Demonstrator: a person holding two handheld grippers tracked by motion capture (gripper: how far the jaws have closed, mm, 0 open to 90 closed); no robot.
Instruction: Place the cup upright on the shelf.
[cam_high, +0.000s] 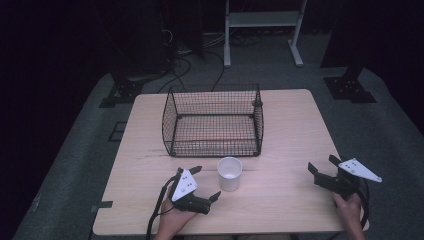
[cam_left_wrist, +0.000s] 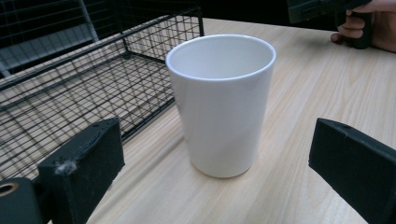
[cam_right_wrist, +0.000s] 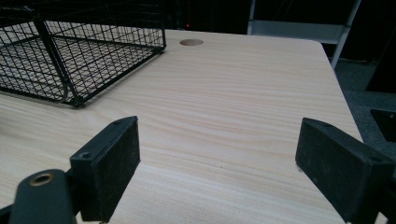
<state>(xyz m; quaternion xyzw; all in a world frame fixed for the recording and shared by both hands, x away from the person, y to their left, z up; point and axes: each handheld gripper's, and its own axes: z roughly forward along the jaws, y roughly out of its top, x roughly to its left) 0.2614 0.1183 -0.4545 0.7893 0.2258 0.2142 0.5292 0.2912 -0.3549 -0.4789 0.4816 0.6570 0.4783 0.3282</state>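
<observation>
A white cup (cam_high: 230, 173) (cam_left_wrist: 221, 102) stands upright on the wooden table (cam_high: 285, 135), just in front of a black wire basket (cam_high: 213, 120) (cam_left_wrist: 79, 79). My left gripper (cam_high: 205, 183) (cam_left_wrist: 219, 172) is open just left of the cup, its jaws pointing at it; the cup sits ahead of the jaws and apart from them. My right gripper (cam_high: 322, 165) (cam_right_wrist: 219, 158) is open near the table's right front edge, with bare wood between its jaws. The basket (cam_right_wrist: 70, 51) looks empty.
A round hole (cam_right_wrist: 191, 42) sits in the tabletop toward its far edge. Beyond the table stand a metal frame (cam_high: 262, 30), dark stand bases (cam_high: 350, 87) and cables on a grey floor. The other hand (cam_left_wrist: 369, 28) shows past the cup in the left gripper view.
</observation>
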